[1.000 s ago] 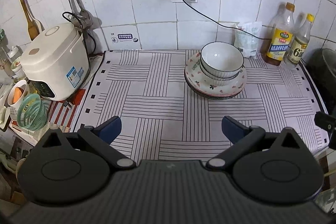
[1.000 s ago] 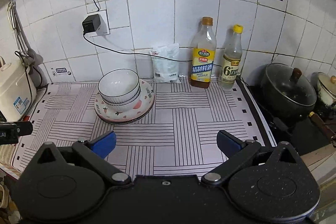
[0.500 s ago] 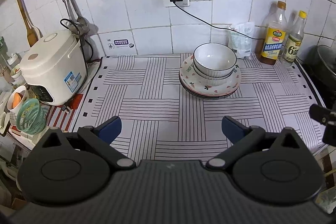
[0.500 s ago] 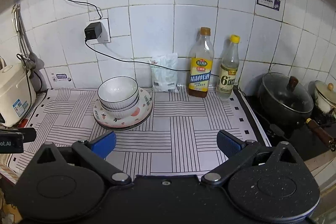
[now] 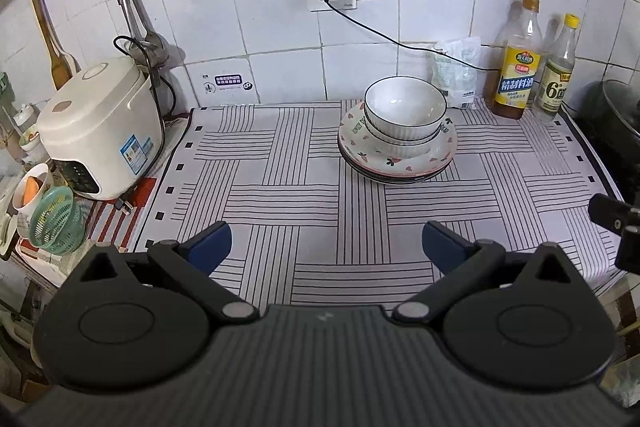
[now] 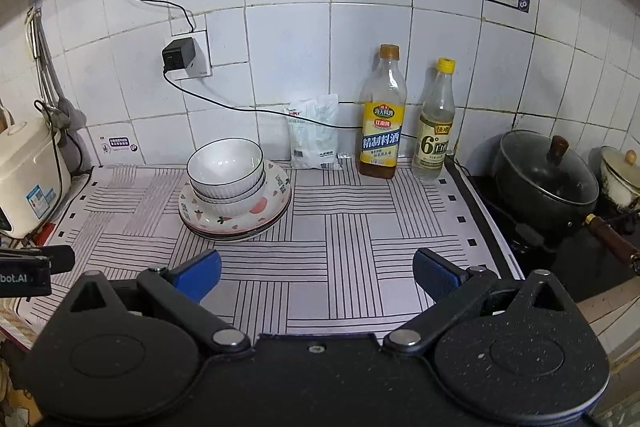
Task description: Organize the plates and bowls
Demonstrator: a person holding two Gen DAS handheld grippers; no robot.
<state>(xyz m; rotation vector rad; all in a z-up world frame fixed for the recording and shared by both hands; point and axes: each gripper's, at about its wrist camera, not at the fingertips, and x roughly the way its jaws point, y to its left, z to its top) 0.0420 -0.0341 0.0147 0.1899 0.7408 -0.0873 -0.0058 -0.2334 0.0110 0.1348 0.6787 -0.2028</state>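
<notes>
Two white ribbed bowls (image 5: 405,109) sit nested on a stack of strawberry-patterned plates (image 5: 396,163) at the back of the striped mat. The same bowls (image 6: 226,165) and plates (image 6: 236,215) show in the right wrist view. My left gripper (image 5: 326,245) is open and empty, near the mat's front edge, well short of the stack. My right gripper (image 6: 316,273) is open and empty, to the right of the stack and in front of it. The left gripper's body (image 6: 28,269) shows at the left edge of the right wrist view.
A white rice cooker (image 5: 96,127) stands at the left with a green basket (image 5: 54,221) beside it. Two bottles (image 6: 382,115) (image 6: 436,123) and a white bag (image 6: 316,133) stand against the tiled wall. A black pot (image 6: 546,181) sits on the stove at the right. A cable (image 5: 400,41) hangs from the socket.
Both grippers have pulled back and up from the counter, so the stack looks smaller and farther away. Both stay open and empty. The bowls and plates have not moved.
</notes>
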